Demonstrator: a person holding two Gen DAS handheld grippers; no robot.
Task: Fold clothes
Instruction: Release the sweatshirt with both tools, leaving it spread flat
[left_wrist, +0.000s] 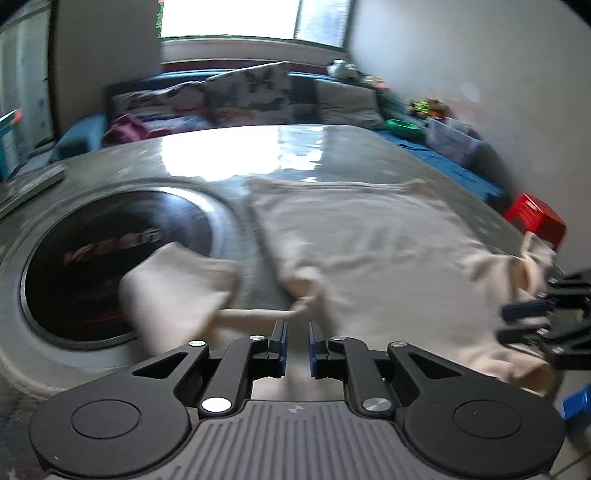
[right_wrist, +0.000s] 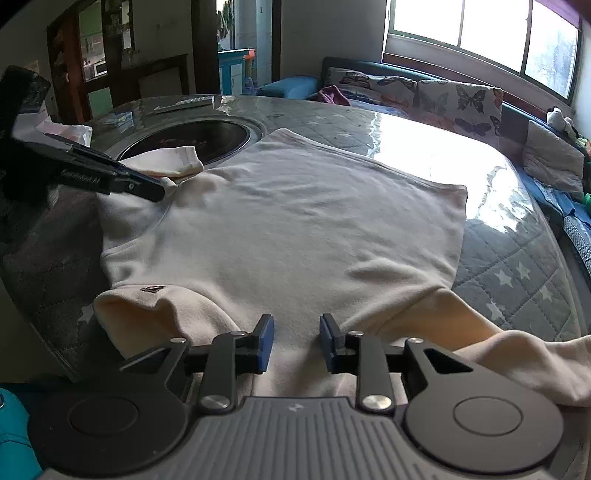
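A cream long-sleeved shirt (right_wrist: 288, 221) lies spread flat on the round table (right_wrist: 517, 266), which has a grey star-quilted cover. One sleeve (left_wrist: 173, 288) rests across the black round disc (left_wrist: 92, 258) set into the tabletop. My left gripper (left_wrist: 297, 328) is at that sleeve's shoulder. Its jaws stand narrowly apart and pinch a bunched fold of shirt (left_wrist: 303, 295). In the right wrist view this left gripper (right_wrist: 155, 192) touches the shirt's left corner. My right gripper (right_wrist: 296, 325) hovers open over the near edge of the shirt, with the other sleeve (right_wrist: 517, 354) draped to its right.
A red box (left_wrist: 535, 218) stands at the table's right edge. A flat packet (right_wrist: 184, 103) and a plastic bag (right_wrist: 62, 131) lie on the table's far left. A sofa with butterfly cushions (right_wrist: 424, 92) runs behind the table under the window.
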